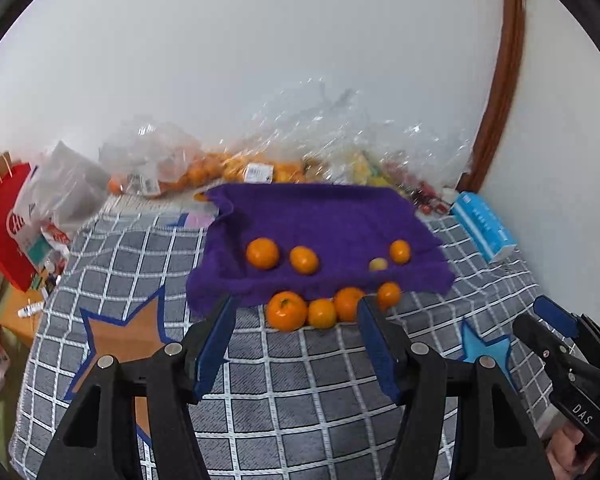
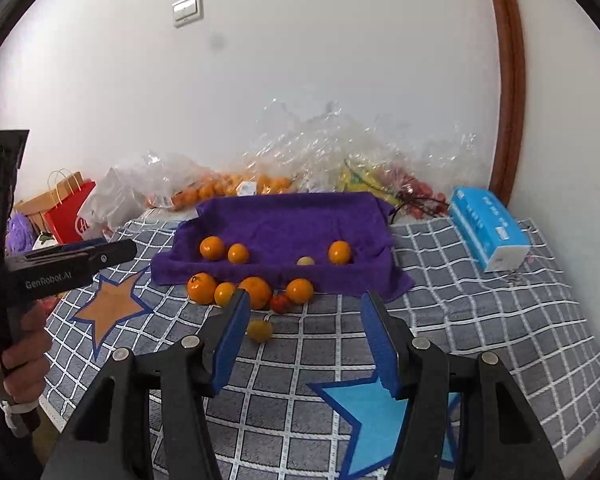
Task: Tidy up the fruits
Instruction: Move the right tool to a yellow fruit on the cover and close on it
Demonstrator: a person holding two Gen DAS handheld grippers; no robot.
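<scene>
A purple towel-lined tray [image 1: 320,216] [image 2: 284,216] sits on the checked blanket. Inside it lie three oranges [image 1: 263,253] [image 2: 212,248] and a small pale yellow fruit [image 1: 378,265] [image 2: 306,261]. Several more oranges [image 1: 286,311] [image 2: 201,288] line its near edge. In the right wrist view, a red tomato [image 2: 281,303] and a yellow-green fruit [image 2: 259,330] lie just in front of that row. My left gripper [image 1: 296,304] is open just short of the row, holding nothing. My right gripper [image 2: 307,296] is open and holds nothing, a little back from the loose fruit.
Clear plastic bags of oranges and other fruit [image 1: 260,160] [image 2: 300,160] pile against the back wall. A blue tissue pack [image 1: 482,226] [image 2: 488,232] lies at the right, a red paper bag [image 1: 4,224] [image 2: 66,216] at the left. A hand [image 2: 24,344] holds the left gripper.
</scene>
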